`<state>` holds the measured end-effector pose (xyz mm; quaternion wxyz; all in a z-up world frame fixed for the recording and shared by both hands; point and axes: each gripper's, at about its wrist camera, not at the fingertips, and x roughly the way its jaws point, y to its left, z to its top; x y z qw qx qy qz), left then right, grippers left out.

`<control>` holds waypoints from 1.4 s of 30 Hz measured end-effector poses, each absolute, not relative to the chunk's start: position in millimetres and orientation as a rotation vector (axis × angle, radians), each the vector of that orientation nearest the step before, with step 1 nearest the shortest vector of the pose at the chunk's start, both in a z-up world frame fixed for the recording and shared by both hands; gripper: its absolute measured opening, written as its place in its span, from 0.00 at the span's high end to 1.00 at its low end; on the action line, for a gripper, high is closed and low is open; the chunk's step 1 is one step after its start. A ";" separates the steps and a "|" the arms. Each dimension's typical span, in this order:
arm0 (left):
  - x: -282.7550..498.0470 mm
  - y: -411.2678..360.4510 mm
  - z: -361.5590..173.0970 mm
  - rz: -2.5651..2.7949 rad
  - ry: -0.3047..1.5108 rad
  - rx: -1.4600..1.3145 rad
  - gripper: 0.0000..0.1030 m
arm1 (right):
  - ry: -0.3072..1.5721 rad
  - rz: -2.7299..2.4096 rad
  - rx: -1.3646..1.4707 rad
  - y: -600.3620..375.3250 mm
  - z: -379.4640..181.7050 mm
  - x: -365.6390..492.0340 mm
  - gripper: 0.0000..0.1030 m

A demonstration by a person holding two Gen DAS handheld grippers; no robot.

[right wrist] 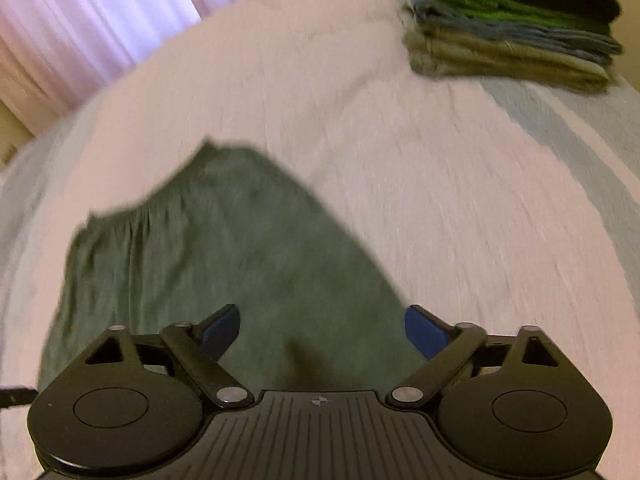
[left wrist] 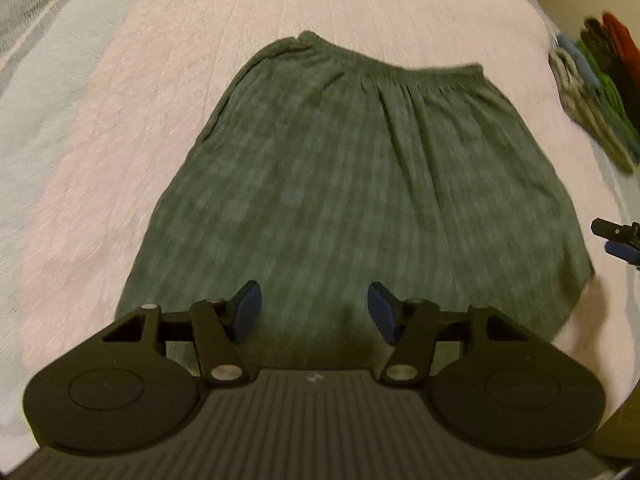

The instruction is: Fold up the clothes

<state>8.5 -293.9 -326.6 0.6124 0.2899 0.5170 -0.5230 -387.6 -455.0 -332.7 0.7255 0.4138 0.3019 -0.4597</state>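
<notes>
Nearest us: left gripper (left wrist: 314,312), fingers apart and empty, above the near hem of the green shorts (left wrist: 352,184). Right gripper (right wrist: 320,332), fingers wider, also empty, above the shorts' right-hand hem corner. Middle: shorts spread flat on the pink blanket (left wrist: 160,100) on the bed, waistband at the far side. Far: stack of folded clothes (right wrist: 512,28); curtain (right wrist: 80,20).

Risk: we judge that fingers closing low could pinch the blanket with the hem, dragging it. Motion blur hides the hem's layers; the stack is cut off.
</notes>
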 end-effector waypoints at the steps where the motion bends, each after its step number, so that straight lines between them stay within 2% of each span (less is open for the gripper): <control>1: 13.3 -299.0 -330.4 -1.202 1.201 0.656 0.48 | 0.653 -1.001 0.923 -464.5 -338.6 -391.5 0.23; 3: 21.7 -306.6 -336.0 -1.193 1.213 0.636 0.49 | 0.629 -0.976 0.942 -483.4 -350.4 -399.4 0.23; 6: 34.9 -313.1 -339.4 -1.190 1.236 0.607 0.49 | 0.634 -0.936 0.982 -506.1 -374.1 -412.0 0.38; 11: 56.4 -315.0 -352.1 -1.191 1.293 0.563 0.49 | 0.590 -0.817 1.058 -522.5 -396.9 -426.0 0.39; 12: 60.0 -314.8 -354.8 -1.190 1.305 0.555 0.49 | 0.584 -0.796 1.063 -524.6 -398.5 -426.3 0.44; 13: 63.4 -314.8 -358.1 -1.190 1.316 0.545 0.49 | 0.584 -0.780 1.068 -525.5 -399.9 -425.0 0.57; 16: 75.5 -314.3 -368.0 -1.200 1.362 0.503 0.49 | 0.595 -0.747 1.086 -526.3 -404.6 -418.8 0.63; 17: 79.8 -314.1 -370.8 -1.202 1.381 0.488 0.49 | 0.601 -0.754 1.090 -526.7 -405.2 -416.8 0.71; 18: 84.1 -313.8 -373.0 -1.205 1.396 0.476 0.50 | 0.609 -0.762 1.102 -527.2 -405.0 -415.0 0.87; 19: 88.0 -313.3 -373.3 -1.214 1.402 0.470 0.50 | 0.616 -0.769 1.123 -527.9 -404.3 -412.3 0.93; 21: 96.1 -312.0 -373.8 -1.231 1.413 0.460 0.52 | 0.658 -0.825 1.098 -523.4 -392.6 -398.6 0.95; 27: 127.3 -298.9 -371.0 -1.256 1.418 0.450 0.52 | 0.780 -1.064 0.894 -477.9 -324.3 -319.7 0.97; 32: 159.3 -282.9 -367.1 -1.254 1.428 0.430 0.52 | 0.831 -1.088 0.567 -400.1 -266.9 -186.9 0.97; 36: 188.7 -264.6 -362.9 -1.226 1.430 0.405 0.52 | 0.850 -0.983 0.446 -340.1 -261.9 -78.5 0.96; 40: 216.2 -247.3 -361.5 -1.198 1.423 0.387 0.52 | 0.880 -0.849 0.405 -290.5 -286.6 -0.2 0.95; 41: 221.4 -244.0 -362.8 -1.190 1.425 0.387 0.52 | 0.909 -0.820 0.415 -282.5 -295.9 11.4 0.88; 42: 226.7 -240.7 -364.1 -1.182 1.428 0.387 0.52 | 0.937 -0.791 0.425 -274.6 -305.3 22.9 0.54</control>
